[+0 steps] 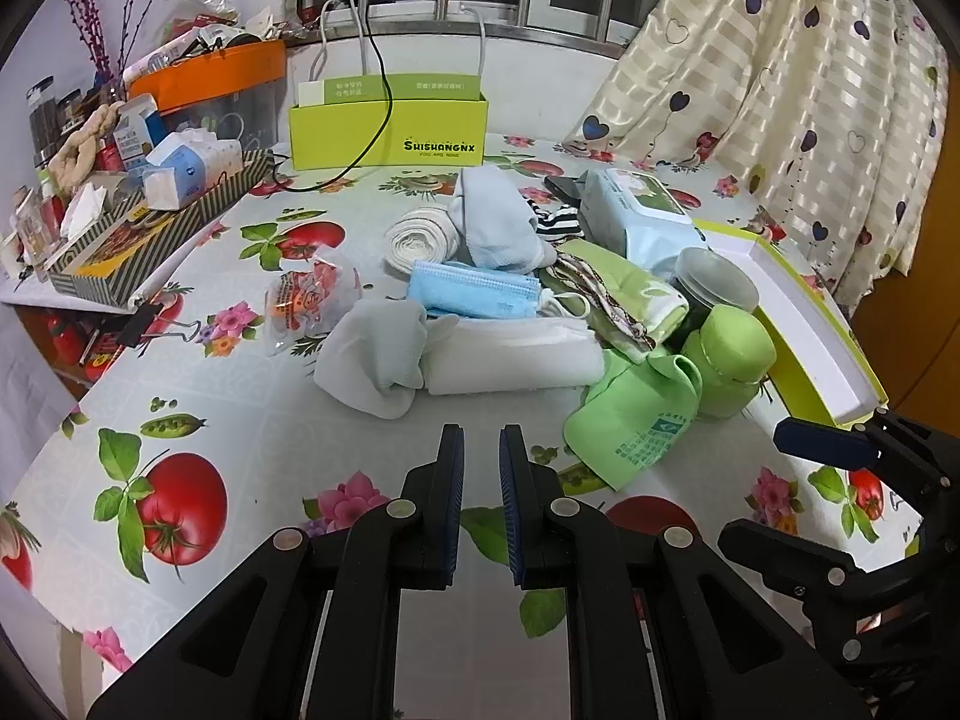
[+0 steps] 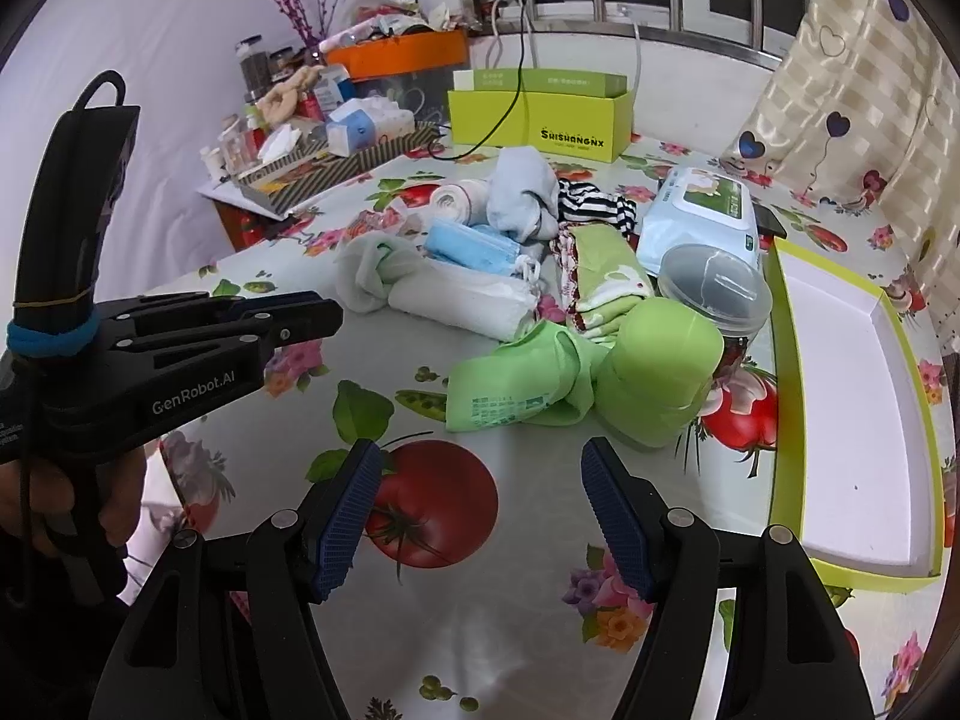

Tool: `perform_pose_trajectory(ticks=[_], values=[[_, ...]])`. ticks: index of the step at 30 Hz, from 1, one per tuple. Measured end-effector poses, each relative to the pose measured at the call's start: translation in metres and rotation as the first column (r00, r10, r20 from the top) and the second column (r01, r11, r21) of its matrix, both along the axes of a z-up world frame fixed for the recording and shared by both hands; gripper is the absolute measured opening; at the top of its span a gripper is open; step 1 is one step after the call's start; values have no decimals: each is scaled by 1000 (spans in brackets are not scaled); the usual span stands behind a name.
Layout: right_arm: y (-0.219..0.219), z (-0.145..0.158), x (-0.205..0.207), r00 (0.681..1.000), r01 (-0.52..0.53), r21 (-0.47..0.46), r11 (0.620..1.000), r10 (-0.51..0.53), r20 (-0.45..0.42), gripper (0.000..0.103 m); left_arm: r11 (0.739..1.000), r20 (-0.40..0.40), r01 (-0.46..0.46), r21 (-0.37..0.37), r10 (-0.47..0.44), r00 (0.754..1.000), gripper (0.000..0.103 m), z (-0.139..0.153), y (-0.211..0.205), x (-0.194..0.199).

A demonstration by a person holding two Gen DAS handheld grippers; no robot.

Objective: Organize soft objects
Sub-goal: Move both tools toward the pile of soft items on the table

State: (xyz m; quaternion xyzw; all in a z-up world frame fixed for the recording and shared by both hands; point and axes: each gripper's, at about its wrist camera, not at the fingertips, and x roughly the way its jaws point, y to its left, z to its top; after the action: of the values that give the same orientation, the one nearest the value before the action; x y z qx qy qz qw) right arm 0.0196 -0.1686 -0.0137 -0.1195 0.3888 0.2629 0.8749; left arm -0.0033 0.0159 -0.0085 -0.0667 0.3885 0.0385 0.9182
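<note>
Green-edged shallow box (image 2: 852, 420) with a white inside lying at the right of the counter (image 1: 240, 390), on a tomato-print cloth. Heaped in the middle, left of that box, the soft things: a pale grey sock (image 1: 372, 360) at the near left, touching a folded white cloth (image 1: 510, 354); a blue face mask (image 1: 474, 294) resting on the far edge of that cloth; farther back a rolled white bandage (image 1: 420, 243), a pale blue cloth (image 1: 498, 222) and a striped black-and-white piece (image 1: 558, 222). Right of the mask, a green patterned towel (image 1: 624, 294); nearer, a light green cloth (image 1: 636, 420) with print, lying against a green bottle (image 1: 732, 360). Just behind the bottle a jar with a grey lid (image 1: 714, 282), then a pack of wipes (image 1: 636, 210). At the far edge, an open yellow-green carton (image 1: 390, 132) with a black cable over it.

Left tool (image 1: 482, 438) hovering over bare counter just short of the white cloth, pads close together with a narrow gap, gripping nothing. Right tool (image 2: 480, 456) released, pads spread wide, empty, pointing toward the light green cloth and the bottle, touching neither.
</note>
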Motion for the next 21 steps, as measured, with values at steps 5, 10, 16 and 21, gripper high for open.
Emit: perform_pose_trajectory(ticks=[5,10,16,21], values=[[1,-1,0,1000,0,1,1000,0,0,70,1000,0,1,-2,-1,1000,12,-1,0,1],[1,0,1,1000,1,2,1000,-1,0,70,1000,1,0,-1,0,1000,12,-2,1,1],[2,-1,1,1000,0,2,1000,0,-1,70,1000,1,0,3,-1,1000,12,-2,1,2],[1,-1,1,1000,0,1,1000,0,-2,70,1000,0,1,-3,-1,1000,12,-2,1,2]])
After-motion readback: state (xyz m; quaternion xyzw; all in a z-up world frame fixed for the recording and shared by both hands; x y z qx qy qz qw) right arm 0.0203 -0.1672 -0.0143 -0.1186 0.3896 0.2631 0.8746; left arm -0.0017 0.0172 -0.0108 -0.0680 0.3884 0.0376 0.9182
